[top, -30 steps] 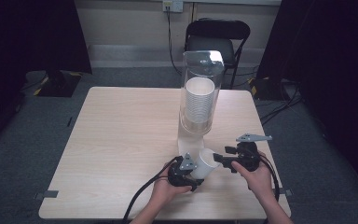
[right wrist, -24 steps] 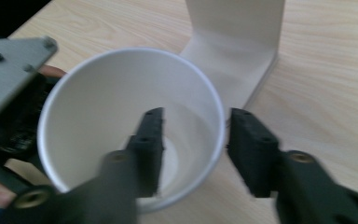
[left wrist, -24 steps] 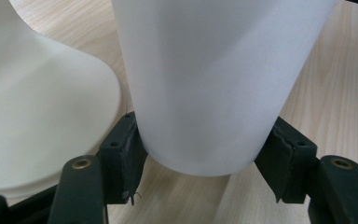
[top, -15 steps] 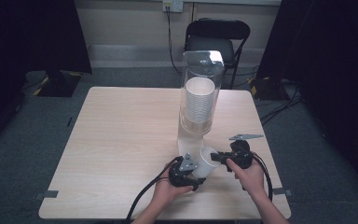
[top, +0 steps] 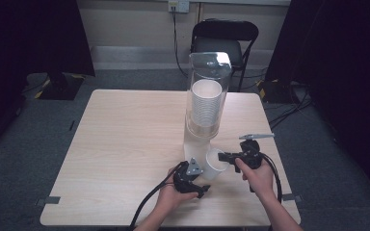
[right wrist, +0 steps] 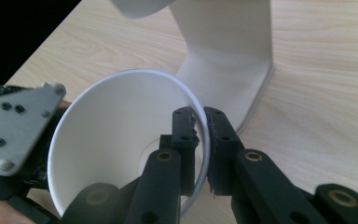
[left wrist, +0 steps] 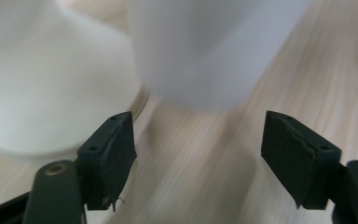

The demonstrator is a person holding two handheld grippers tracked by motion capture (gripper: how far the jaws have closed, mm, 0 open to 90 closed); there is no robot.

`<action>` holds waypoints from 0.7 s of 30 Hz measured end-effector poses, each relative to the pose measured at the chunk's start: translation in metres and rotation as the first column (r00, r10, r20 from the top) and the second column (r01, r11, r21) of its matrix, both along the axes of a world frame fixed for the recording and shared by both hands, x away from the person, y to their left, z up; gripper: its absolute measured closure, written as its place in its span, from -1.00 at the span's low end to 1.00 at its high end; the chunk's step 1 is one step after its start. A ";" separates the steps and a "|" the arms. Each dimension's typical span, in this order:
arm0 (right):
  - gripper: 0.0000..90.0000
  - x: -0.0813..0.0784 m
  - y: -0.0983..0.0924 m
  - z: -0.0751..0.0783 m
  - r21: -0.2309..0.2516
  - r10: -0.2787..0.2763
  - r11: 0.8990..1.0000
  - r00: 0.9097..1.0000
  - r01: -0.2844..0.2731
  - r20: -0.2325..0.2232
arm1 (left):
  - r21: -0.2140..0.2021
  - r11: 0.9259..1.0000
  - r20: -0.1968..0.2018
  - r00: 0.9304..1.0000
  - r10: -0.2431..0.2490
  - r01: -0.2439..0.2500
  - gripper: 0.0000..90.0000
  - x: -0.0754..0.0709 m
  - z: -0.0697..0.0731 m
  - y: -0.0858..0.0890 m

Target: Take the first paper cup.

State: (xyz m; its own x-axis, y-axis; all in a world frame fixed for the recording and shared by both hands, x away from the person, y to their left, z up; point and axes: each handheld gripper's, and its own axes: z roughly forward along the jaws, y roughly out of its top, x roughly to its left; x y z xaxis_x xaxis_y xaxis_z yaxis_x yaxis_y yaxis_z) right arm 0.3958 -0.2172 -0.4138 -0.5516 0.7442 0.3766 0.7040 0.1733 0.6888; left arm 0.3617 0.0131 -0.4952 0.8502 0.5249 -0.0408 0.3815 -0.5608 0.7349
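Handed over just now: right gripper (right wrist: 201, 140) newly pinched shut on the rim of the paper cup (top: 215, 164) before the cup dispenser (top: 207, 103), left gripper (left wrist: 198, 158) freshly spread and off it, so free to withdraw.

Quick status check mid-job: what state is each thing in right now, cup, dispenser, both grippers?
White paper cup: out of the dispenser, tipped on its side, rim pinched by the right gripper.
Clear plastic cup dispenser: upright on its white stand, holding a stack of white cups.
Right gripper: shut on the cup's wall, one jaw inside, one outside.
Left gripper: jaws just opened, apart, nothing between them; cup ahead.
Folding black chair: unfolded, behind the table.
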 end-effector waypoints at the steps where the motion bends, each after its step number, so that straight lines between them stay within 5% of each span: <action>1: 0.87 0.004 -0.006 0.001 0.011 -0.007 1.000 1.000 0.007 -0.014 | 0.012 1.000 -0.001 1.000 -0.003 0.003 -0.46 0.000 -0.001 0.000; 6: 0.87 0.004 -0.002 -0.007 -0.025 0.017 1.000 0.999 -0.018 -0.039 | -0.022 1.000 0.011 1.000 0.011 -0.011 -0.28 0.001 -0.002 -0.002; 13: 0.87 0.003 0.000 -0.009 -0.040 0.006 0.999 1.000 -0.006 -0.012 | 0.032 0.999 0.004 1.000 0.010 -0.010 -0.49 0.000 0.000 0.001; 19: 0.87 0.021 -0.025 -0.003 -0.101 -0.102 0.990 0.995 0.102 0.008 | 0.029 0.999 0.002 1.000 0.026 -0.026 -0.50 0.001 0.000 0.004; 21: 0.87 0.028 -0.034 0.000 -0.143 -0.149 0.978 0.988 0.152 0.033 | 0.034 0.999 -0.002 1.000 0.027 -0.027 -0.50 0.002 0.000 0.006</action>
State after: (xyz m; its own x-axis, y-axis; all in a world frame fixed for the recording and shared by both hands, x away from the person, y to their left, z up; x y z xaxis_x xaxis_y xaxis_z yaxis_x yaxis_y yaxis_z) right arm 0.4239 -0.2513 -0.4137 -0.4363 0.8650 0.2476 0.7145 0.1658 0.6797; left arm 0.3632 0.0190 -0.4948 0.8354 0.5491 -0.0244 0.3987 -0.5747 0.7147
